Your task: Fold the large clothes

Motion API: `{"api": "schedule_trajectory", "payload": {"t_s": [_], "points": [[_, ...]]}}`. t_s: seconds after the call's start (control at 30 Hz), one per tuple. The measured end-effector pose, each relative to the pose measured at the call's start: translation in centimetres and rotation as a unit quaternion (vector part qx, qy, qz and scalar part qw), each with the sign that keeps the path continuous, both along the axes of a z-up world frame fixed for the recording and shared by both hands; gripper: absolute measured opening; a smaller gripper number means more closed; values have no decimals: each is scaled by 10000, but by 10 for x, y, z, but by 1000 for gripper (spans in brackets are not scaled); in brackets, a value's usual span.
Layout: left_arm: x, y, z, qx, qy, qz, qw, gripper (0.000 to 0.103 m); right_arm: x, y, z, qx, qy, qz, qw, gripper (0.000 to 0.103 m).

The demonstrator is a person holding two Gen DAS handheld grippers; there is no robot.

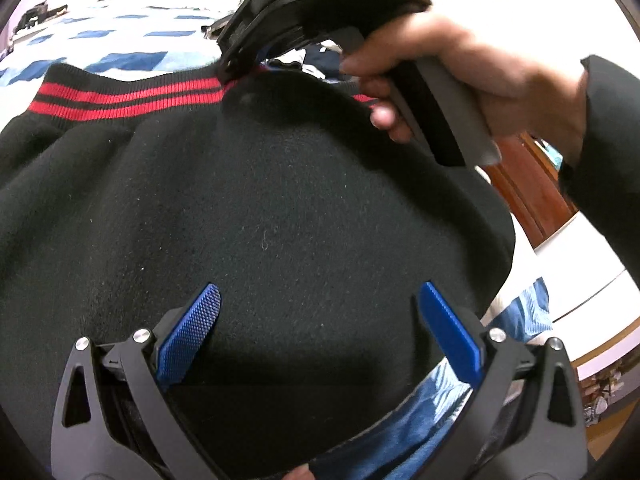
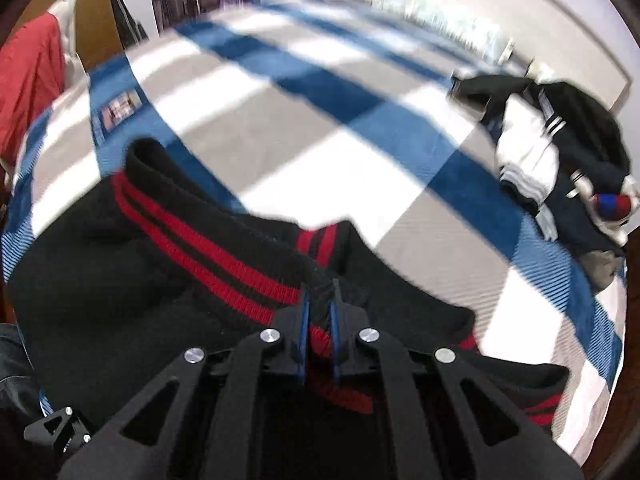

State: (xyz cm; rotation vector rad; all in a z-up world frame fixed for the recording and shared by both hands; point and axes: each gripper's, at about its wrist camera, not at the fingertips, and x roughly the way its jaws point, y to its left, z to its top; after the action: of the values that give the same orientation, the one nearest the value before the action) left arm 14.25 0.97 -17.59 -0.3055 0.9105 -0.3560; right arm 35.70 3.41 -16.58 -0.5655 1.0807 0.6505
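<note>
A black jacket (image 1: pixel 256 208) with a red-striped ribbed hem (image 1: pixel 128 98) lies on a blue, white and grey checked bedspread (image 2: pixel 304 136). My left gripper (image 1: pixel 318 300) is open, its blue pads spread wide over the black cloth with nothing between them. My right gripper (image 2: pixel 319 300) is shut on the jacket's red-striped ribbed hem (image 2: pixel 224 260) and pinches a fold of it. In the left wrist view the right gripper (image 1: pixel 230 66) shows at the top, held by a hand, gripping the hem.
A pile of dark and white clothes (image 2: pixel 560 152) lies at the bed's far right. A red cloth (image 2: pixel 28 80) hangs at the left. A brown wooden cabinet (image 1: pixel 528 184) and the bed's white edge (image 1: pixel 580 276) stand at the right.
</note>
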Motion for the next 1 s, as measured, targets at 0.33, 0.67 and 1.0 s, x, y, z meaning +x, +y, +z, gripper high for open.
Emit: {"api": "schedule_trajectory", "payload": {"t_s": [0.33, 0.67, 1.0], "points": [[4, 5, -14, -104, 157, -15, 9998, 97, 3, -61, 9, 1241, 678, -1117, 9836, 87], [3, 5, -16, -111, 148, -54, 9998, 98, -139, -214, 41, 1785, -38, -2064, 9621, 98], [2, -2, -11, 196, 254, 137, 9994, 98, -123, -271, -33, 1885, 273, -2861, 9391, 99]]}}
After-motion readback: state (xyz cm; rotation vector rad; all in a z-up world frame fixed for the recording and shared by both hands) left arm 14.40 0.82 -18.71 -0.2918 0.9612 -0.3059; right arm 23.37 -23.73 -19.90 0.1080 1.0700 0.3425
